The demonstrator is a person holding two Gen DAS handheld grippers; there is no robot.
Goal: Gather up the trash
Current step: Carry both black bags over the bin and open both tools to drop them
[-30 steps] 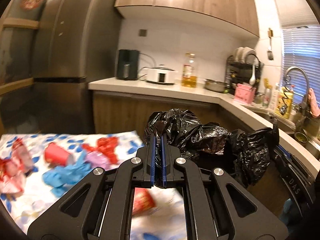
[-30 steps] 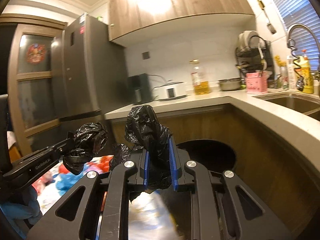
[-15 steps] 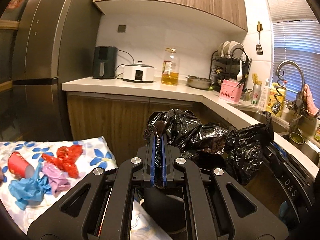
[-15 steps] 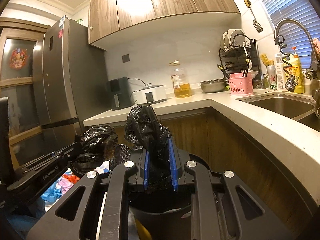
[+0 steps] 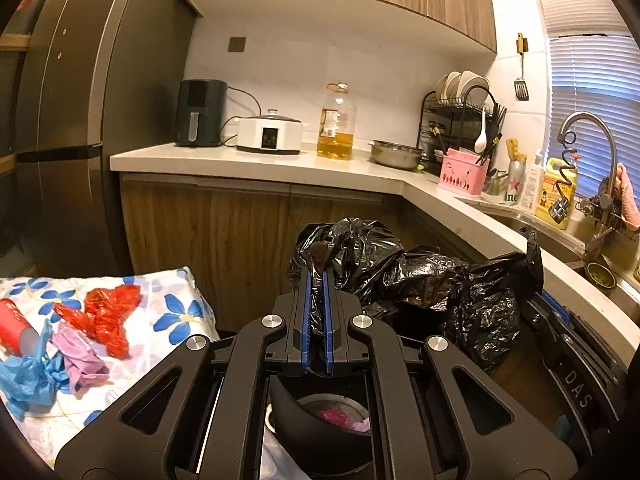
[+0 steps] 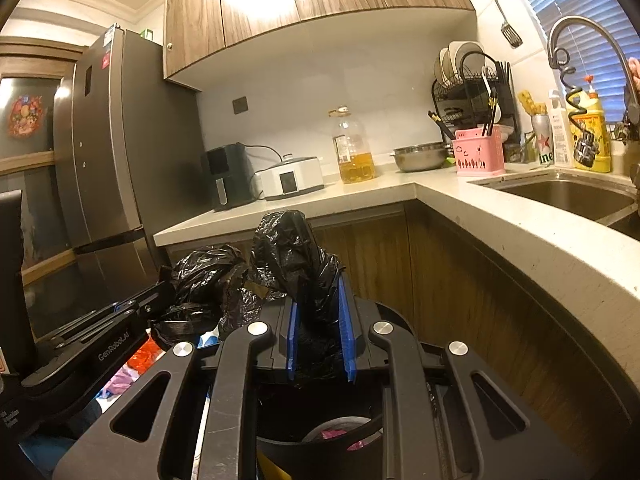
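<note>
My left gripper point(image 5: 316, 280) is shut on one edge of a black trash bag point(image 5: 404, 272). My right gripper point(image 6: 320, 292) is shut on another bunched edge of the same bag point(image 6: 292, 248). Both hold the bag above a black trash bin point(image 5: 320, 432) that holds pink scraps. The left gripper also shows in the right wrist view point(image 6: 160, 292). Loose trash lies on a flowered cloth point(image 5: 176, 316): a red plastic bag point(image 5: 104, 316), a red cup point(image 5: 12, 328), a purple wad point(image 5: 80, 356) and blue gloves point(image 5: 28, 376).
A wooden cabinet with a white counter point(image 5: 280, 164) wraps around ahead and to the right, close behind the bin. A steel fridge point(image 5: 80, 120) stands at the left. The sink point(image 6: 560, 192) and tap are on the right.
Both grippers, still holding the bag, have swung right from over the flowered cloth to above the bin. The cloth and its trash slid to the left of view.
</note>
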